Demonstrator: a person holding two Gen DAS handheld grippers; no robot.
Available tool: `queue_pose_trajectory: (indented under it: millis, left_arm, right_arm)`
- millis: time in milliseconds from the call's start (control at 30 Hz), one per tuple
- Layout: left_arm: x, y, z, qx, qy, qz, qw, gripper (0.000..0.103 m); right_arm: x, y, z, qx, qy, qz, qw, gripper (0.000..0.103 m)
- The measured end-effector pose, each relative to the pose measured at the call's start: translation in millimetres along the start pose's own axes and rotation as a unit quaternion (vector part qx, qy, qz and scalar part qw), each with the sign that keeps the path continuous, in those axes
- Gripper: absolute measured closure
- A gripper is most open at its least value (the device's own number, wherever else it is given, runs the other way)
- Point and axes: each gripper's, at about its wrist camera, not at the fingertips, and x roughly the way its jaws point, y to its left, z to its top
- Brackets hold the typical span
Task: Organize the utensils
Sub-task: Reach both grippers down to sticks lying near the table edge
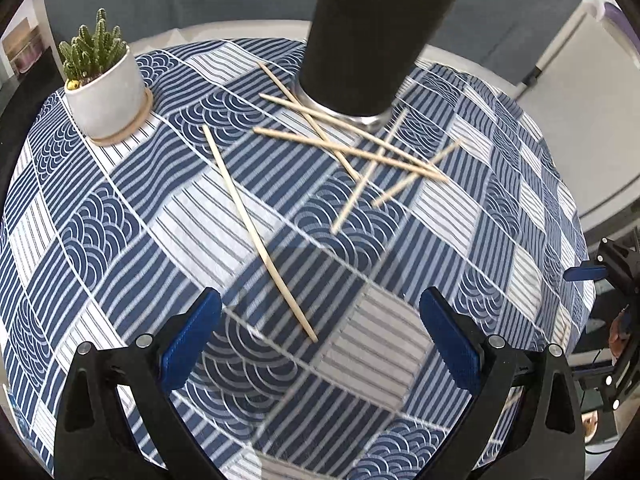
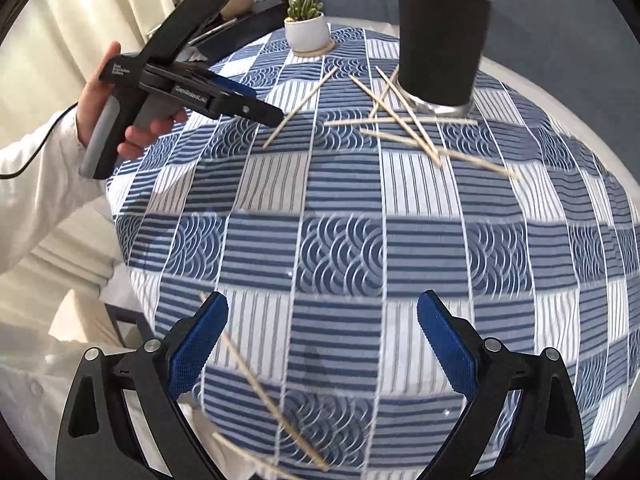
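Left wrist view: left gripper, jaws wide and empty, hovers over a lone chopstick; others lie crossed beside the cup. Right gripper gapes empty. Best straddle the stick's middle, closing squarely.

I record a cotton tablecloth patchworked in navy blue and white squares, some striped, some filled with overlapping wave arcs, divided by thin white lines. The thin wooden chopsticks lying on it are pale tan. The tall cylindrical holder is matte black above a silver metal base. The small round plant pot is white, carrying a green cactus. My left gripper and right gripper show black frames with blue textured pads.
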Motion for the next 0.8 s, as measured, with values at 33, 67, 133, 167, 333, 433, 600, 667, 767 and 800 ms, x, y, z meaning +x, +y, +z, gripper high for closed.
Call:
queue_pose_trajectory:
  millis: [33,67,133,167,333,433,600,667,767,800]
  left_arm:
    - [-5,-5,-5,0.004,-0.003,-0.003,1.0000,0.006]
    - [-9,-9,-10,0.008,-0.006,-0.010,0.9999,0.006]
    - [-19,-25,-23,0.031,-0.010,-0.025,0.9992,0.006]
    - [-21,-33,-28,0.044,-0.008,-0.031,0.9985,0.006]
    - [-22,-85,-55,0.152,0.016,-0.060,0.9865,0.006]
    - [-18,-109,-65,0.200,0.031,-0.077,0.9764,0.006]
    - [0,-150,-80,0.290,0.065,-0.100,0.9495,0.011]
    - [7,-162,-85,0.319,0.076,-0.096,0.9397,0.012]
    - [16,-177,-91,0.344,0.093,-0.100,0.9288,0.013]
    - [18,-179,-92,0.350,0.096,-0.100,0.9266,0.014]
  right_arm:
    - [-3,0,-5,0.009,-0.002,-0.003,1.000,0.012]
    - [-9,0,-13,0.025,-0.005,-0.008,1.000,0.012]
    - [-19,-5,-26,0.063,-0.011,-0.027,0.998,0.012]
    - [-27,-10,-39,0.099,-0.015,-0.041,0.994,0.012]
    - [-47,-36,-89,0.252,-0.004,-0.082,0.964,0.012]
    - [-53,-52,-122,0.344,0.015,-0.104,0.933,0.012]
    - [-53,-61,-149,0.435,0.043,-0.130,0.890,0.013]
    - [-48,-59,-152,0.461,0.050,-0.125,0.877,0.013]
    - [-34,-56,-154,0.489,0.069,-0.127,0.860,0.013]
    - [-30,-54,-155,0.498,0.077,-0.129,0.854,0.013]
